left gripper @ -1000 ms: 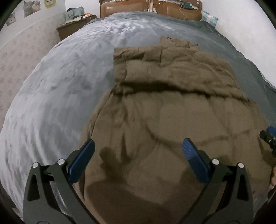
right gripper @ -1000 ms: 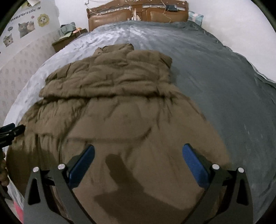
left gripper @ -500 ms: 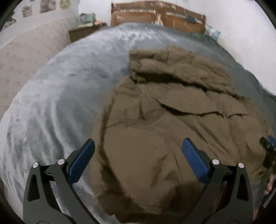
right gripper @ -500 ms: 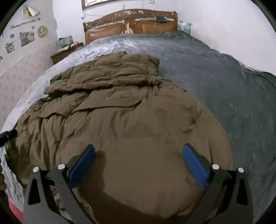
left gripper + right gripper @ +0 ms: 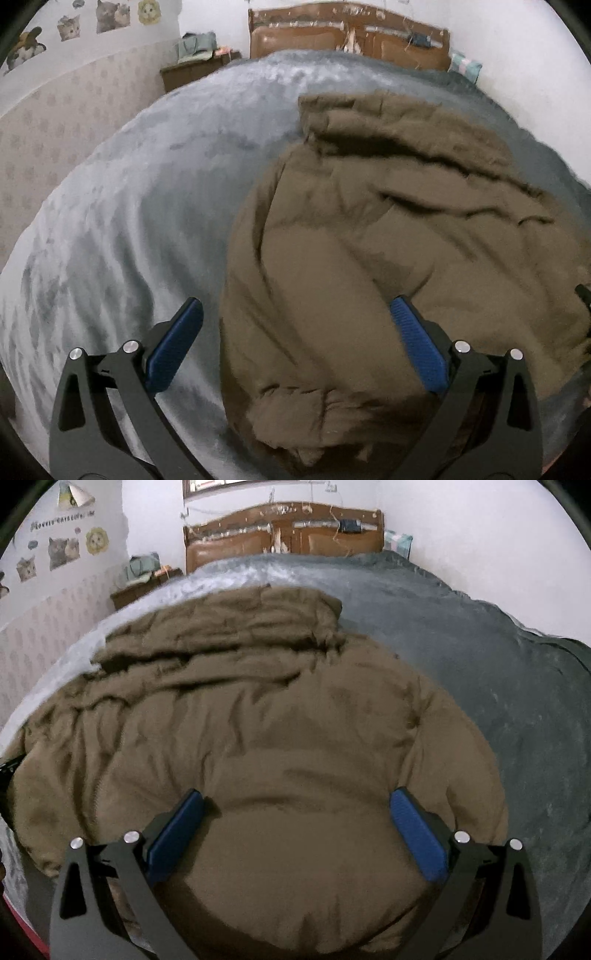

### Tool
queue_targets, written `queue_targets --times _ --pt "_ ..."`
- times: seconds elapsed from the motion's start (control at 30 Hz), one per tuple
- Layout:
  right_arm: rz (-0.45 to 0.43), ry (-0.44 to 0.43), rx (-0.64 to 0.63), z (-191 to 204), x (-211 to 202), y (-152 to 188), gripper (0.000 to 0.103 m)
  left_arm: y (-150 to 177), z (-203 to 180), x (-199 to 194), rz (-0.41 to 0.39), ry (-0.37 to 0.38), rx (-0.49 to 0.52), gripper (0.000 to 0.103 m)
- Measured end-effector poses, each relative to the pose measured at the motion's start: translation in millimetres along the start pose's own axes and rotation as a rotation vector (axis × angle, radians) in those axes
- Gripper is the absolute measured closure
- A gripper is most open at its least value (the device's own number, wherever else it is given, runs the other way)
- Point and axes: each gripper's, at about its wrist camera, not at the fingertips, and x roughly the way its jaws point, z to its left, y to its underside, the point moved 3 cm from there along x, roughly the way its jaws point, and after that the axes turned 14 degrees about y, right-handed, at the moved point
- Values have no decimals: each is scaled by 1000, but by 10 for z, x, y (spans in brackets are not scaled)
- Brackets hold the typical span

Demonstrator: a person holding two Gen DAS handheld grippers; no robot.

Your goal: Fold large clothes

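A large brown padded jacket (image 5: pixel 280 716) lies spread on a grey bed cover (image 5: pixel 122 206), puffy and creased, with a folded band of fabric bunched across its far part toward the wooden headboard (image 5: pixel 284 535). In the left wrist view the jacket fills the frame from 12 round to 6 o'clock, its near hem crumpled at about 6, and bare cover runs from 7 to 11 o'clock; this view alone shows the jacket's left edge falling in a long curved fold. The right wrist view shows instead the jacket's right edge, rounded at 3 o'clock, with open dark cover from 1 to 4 o'clock, and a smooth bulging panel close to the camera. The left gripper (image 5: pixel 295 328) has its blue pads wide apart, gripping nothing, over the jacket's left border. The right gripper (image 5: pixel 295 819) is likewise spread and empty above the near panel. A nightstand (image 5: pixel 144 587) stands at 10 o'clock beside the headboard.
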Motion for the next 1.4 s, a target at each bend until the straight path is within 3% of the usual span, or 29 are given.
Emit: queue_targets --times 0.23,0.4,0.63,0.8,0.9,1.07,1.17,1.27,1.4 --pt "1 41 -12 57 127 81 2 159 133 215 32 30 -49 3" --pt "-43 37 25 -30 -64 58 2 146 165 -73 -22 67 -69 3" --pt "-120 84 127 -474 -413 -48 2 155 261 -256 -31 99 -75 3" --pt "-109 145 154 -835 -494 8 2 178 289 -294 -23 138 -124 3" --pt "-91 170 171 -1002 -500 84 2 164 281 -512 -62 170 -144 3" --pt "-68 191 196 -1153 -431 165 2 113 322 -727 -103 105 -109 3" --pt "-65 191 218 -1175 -405 141 2 104 462 -660 -90 61 -135 3" --pt "-66 175 234 -1168 -400 118 2 139 544 -381 0 121 -186 3" --pt "-63 187 219 -1163 -415 124 2 158 260 -259 25 141 -105 3"
